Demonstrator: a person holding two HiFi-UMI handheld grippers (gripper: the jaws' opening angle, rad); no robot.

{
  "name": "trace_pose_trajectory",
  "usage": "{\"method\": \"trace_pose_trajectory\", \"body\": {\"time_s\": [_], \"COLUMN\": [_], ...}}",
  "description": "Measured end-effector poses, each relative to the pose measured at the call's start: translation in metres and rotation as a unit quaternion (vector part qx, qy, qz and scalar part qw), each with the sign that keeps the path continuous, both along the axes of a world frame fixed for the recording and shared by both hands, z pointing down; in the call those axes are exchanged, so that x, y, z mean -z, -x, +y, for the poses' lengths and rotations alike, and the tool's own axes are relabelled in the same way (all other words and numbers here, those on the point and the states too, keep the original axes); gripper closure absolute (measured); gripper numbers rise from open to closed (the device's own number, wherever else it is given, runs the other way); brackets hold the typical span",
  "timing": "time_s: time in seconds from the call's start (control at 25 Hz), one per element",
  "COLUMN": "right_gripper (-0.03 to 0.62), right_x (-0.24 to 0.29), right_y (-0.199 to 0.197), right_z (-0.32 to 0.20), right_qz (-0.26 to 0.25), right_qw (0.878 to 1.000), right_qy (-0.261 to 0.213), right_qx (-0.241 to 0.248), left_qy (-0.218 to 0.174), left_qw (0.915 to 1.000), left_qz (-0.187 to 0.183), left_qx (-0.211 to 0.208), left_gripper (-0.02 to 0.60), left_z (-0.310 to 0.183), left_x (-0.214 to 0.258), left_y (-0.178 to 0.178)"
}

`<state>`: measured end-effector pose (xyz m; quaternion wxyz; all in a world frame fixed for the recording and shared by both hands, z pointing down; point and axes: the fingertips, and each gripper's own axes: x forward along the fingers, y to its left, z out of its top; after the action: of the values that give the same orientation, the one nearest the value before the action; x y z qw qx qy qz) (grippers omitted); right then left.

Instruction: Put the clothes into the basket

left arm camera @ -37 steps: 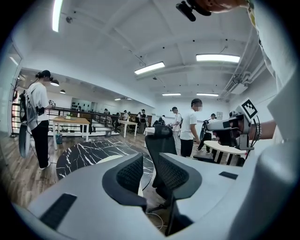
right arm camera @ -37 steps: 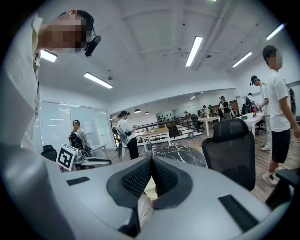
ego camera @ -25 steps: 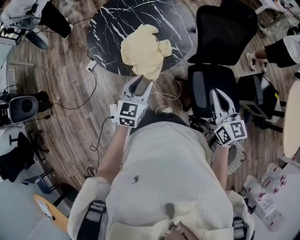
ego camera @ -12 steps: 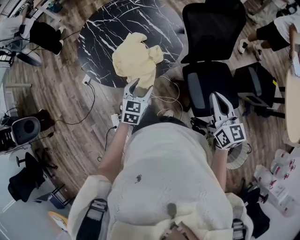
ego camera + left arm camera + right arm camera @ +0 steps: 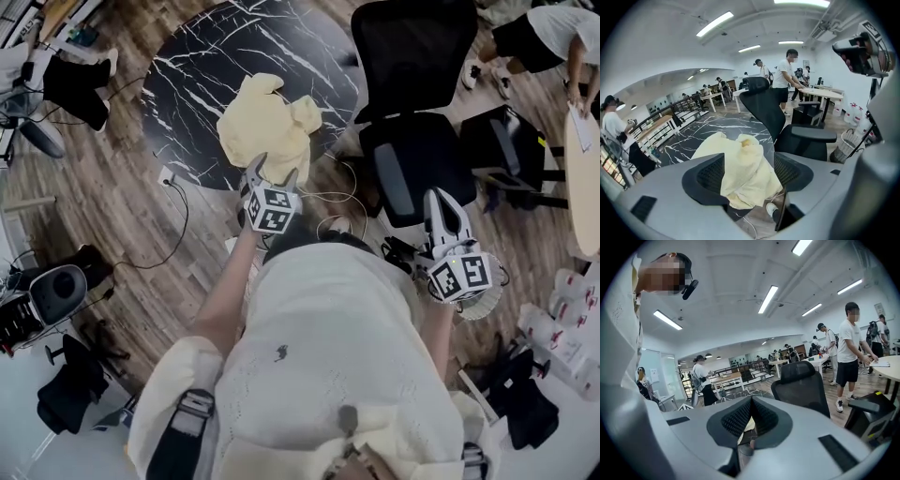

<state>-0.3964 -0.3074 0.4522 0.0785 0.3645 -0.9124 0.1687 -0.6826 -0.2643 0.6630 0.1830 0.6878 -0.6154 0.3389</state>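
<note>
One yellow garment (image 5: 262,127) lies at the bench (image 5: 202,56) edge, between the just-opened fingers of our left gripper (image 5: 273,171), ungripped. Right gripper (image 5: 439,199) fingers together, empty. Risk: we pinch only a loose fold and it slips.

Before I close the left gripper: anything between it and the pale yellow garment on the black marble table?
Nothing visible does. The left gripper has just been opening its jaws; the pale yellow crumpled garment, on the black marble round table, shows in their gap, not yet pinched. The black office chair stands off to the right.
</note>
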Motion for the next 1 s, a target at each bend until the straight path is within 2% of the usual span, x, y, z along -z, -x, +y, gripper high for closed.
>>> {"method": "trace_pose_trajectory", "body": {"time_s": [0.2,0.4,0.52,0.68,0.84,1.0], "right_gripper": [0.586,0.585,0.585,0.585,0.585,0.585], "right_x": [-0.002,-0.003,-0.004,-0.006,-0.008,-0.009], "right_y": [0.010,0.018,0.022,0.025,0.025,0.024], "right_z": [0.002,0.004,0.004,0.004,0.005,0.004], "right_qz": [0.004,0.008,0.013,0.017,0.023,0.026], "right_qw": [0.999,0.998,0.998,0.997,0.995,0.994], "right_qy": [0.010,0.012,0.013,0.013,0.018,0.022], "right_qx": [-0.031,-0.055,-0.067,-0.080,-0.095,-0.107], "left_qy": [0.026,0.055,0.068,0.074,0.089,0.115], "left_qw": [0.9992,0.9975,0.9953,0.9939,0.9934,0.9925], "left_qz": [-0.023,-0.023,-0.050,-0.074,-0.070,-0.040], "left_qx": [-0.021,-0.039,-0.047,-0.036,-0.019,-0.001], "left_gripper": [0.205,0.162,0.149,0.133,0.132,0.132], "left_z": [-0.014,-0.025,-0.028,-0.030,-0.032,-0.038], "left_x": [-0.025,-0.051,-0.071,-0.092,-0.102,-0.114], "left_y": [0.014,0.018,0.022,0.035,0.047,0.052]}}
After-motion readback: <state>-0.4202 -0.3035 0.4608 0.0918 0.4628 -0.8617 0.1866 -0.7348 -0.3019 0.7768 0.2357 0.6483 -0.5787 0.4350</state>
